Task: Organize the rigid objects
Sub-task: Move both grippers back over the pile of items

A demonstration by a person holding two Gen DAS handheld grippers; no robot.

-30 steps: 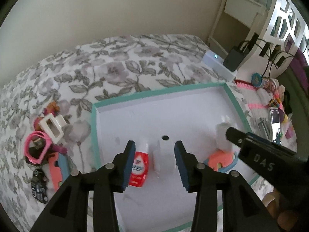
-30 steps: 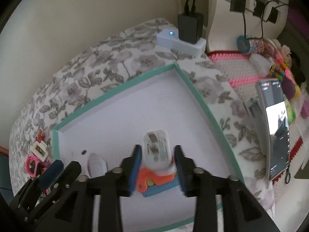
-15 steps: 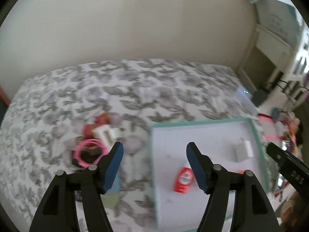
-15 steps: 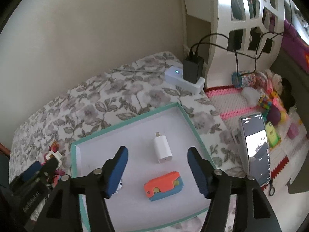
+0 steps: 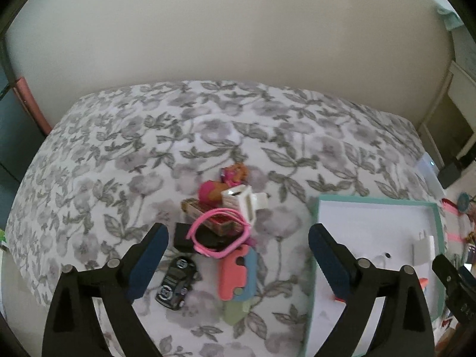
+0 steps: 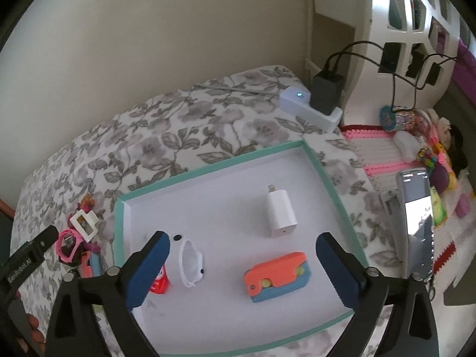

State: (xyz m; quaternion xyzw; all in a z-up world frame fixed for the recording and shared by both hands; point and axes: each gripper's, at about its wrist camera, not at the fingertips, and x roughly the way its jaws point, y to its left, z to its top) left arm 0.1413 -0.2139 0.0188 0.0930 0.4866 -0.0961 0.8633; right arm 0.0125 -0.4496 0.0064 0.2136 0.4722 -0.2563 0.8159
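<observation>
Rigid toys (image 5: 220, 232), light and stiff, lie heaped at 12 o'clock of the empty, spread-jawed left gripper (image 5: 238, 255); grasp one across its narrow sides.

open floral bedspread (image 5: 125, 160) surrounds the toy pile (image 5: 220, 232); tray (image 6: 327, 178) centre lies bare.

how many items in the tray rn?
4 in the tray: white charger far right, orange-blue case near right, white clip and partly hidden red bottle near left. More may be hidden.
</observation>
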